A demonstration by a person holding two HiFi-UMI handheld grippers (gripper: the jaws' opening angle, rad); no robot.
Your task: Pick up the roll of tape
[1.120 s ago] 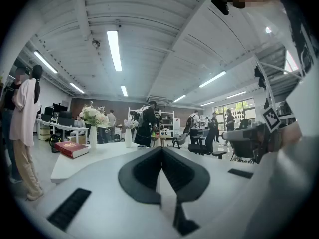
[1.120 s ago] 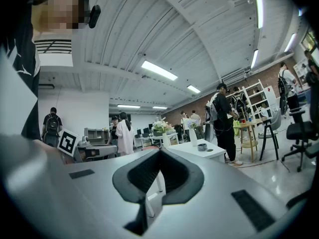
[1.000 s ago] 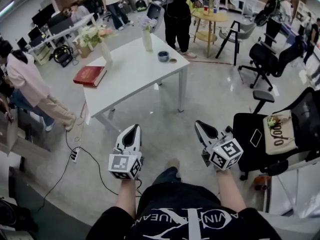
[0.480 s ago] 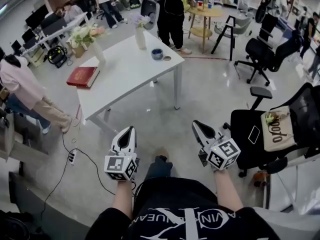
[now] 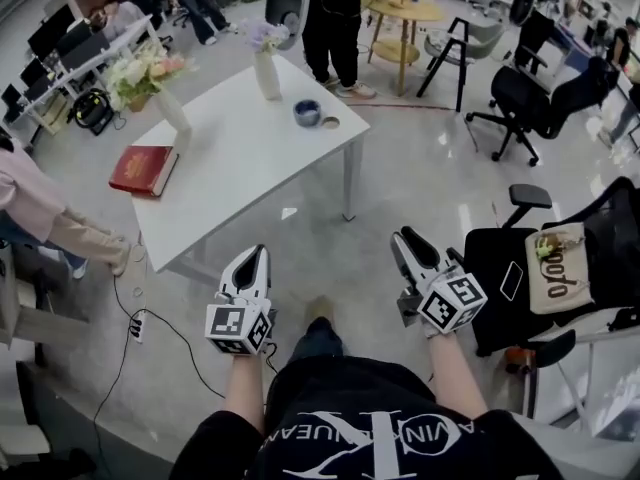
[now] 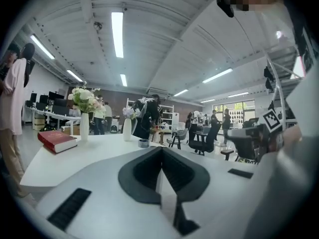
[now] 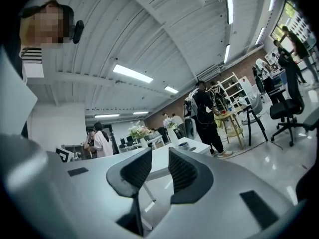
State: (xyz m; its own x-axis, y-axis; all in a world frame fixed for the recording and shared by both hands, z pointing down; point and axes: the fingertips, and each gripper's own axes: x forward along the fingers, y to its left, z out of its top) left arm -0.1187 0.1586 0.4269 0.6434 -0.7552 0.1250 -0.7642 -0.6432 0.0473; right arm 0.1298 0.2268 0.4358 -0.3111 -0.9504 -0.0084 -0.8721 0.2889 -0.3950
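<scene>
A dark blue round roll, apparently the tape, sits near the far right corner of the white table, with a small flat ring beside it. In the left gripper view the roll shows small and far off. Both grippers are held above the floor, well short of the table. My left gripper is shut and empty. My right gripper has just been opening; a gap shows between its jaws, and nothing is in it.
On the table lie a red book, a white vase of flowers and a second vase. A black office chair with a beige bag stands at the right. A power strip and cable lie at the left. People stand behind the table.
The person has stepped forward, so the table sits nearer and further left in the head view. Both grippers have been carried along in front of the body.
</scene>
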